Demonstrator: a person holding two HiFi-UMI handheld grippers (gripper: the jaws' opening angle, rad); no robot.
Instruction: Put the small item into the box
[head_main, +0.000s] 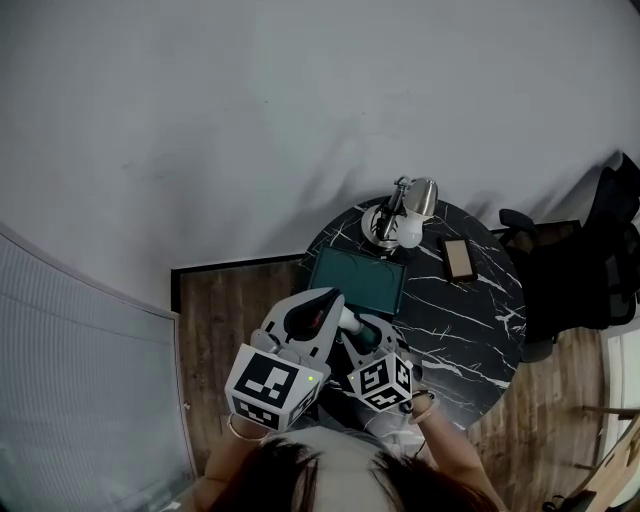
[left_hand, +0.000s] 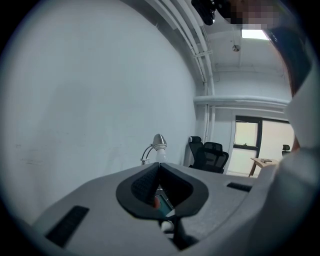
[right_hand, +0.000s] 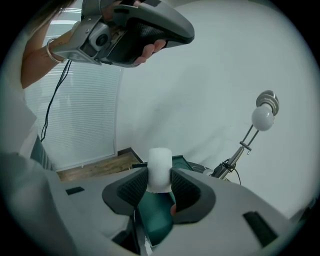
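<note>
Black marble table: box, lamp.

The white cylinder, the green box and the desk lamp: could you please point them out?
white cylinder (right_hand: 160, 170), right gripper view, middle of its side.
green box (head_main: 355, 281), head view, bare inside floor.
desk lamp (head_main: 421, 197), head view, metal shade.

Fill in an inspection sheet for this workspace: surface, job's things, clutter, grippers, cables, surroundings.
Surface: round black marble table.
Job's things: white item held in the right gripper; green box open on the table.
Clutter: lamp; flat brown thing right of the box.
Grippers: left gripper fingers shut, empty; right fingers shut on the item, close to the box.
Cables: cable hangs from the left gripper.
Surroundings: white wall, blinds, wood floor, black chair.
</note>
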